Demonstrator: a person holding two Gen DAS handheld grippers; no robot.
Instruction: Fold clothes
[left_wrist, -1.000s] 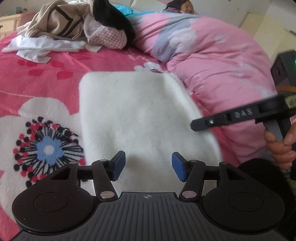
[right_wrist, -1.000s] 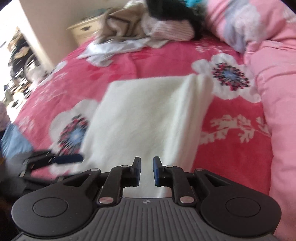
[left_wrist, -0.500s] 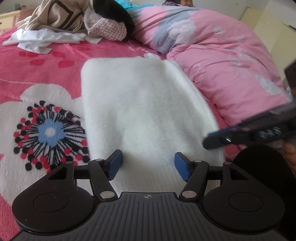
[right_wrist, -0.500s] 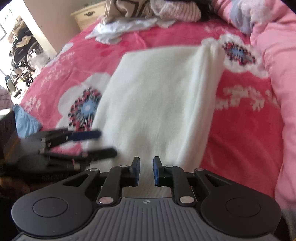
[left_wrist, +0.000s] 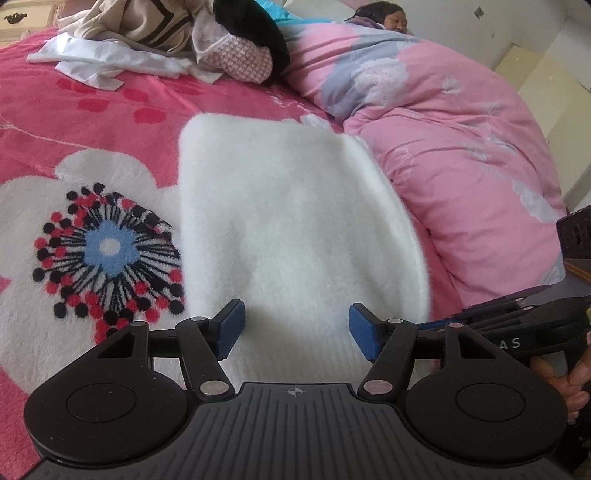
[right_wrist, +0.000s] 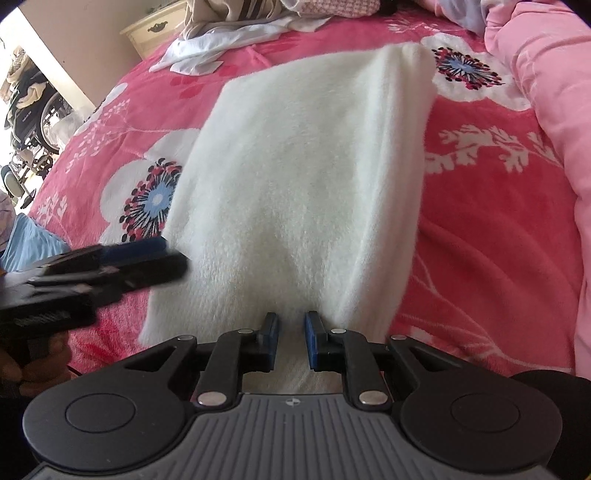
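A white fleece garment, folded into a long rectangle, lies flat on the pink flowered bedspread; it also shows in the right wrist view. My left gripper is open and empty over the garment's near end. My right gripper has its jaws a narrow gap apart, holding nothing, just above the near edge of the garment. Each gripper shows in the other's view: the right one at the right edge, the left one blurred at the left.
A pile of unfolded clothes lies at the far end of the bed. A pink quilt with a person under it runs along the right. A cream bedside cabinet and a wheelchair stand beyond the bed's left side.
Both grippers have drawn back towards the garment's near end and lowered. The right gripper has dropped from mid-right to the lower right edge of the left view. Jaw openings are unchanged.
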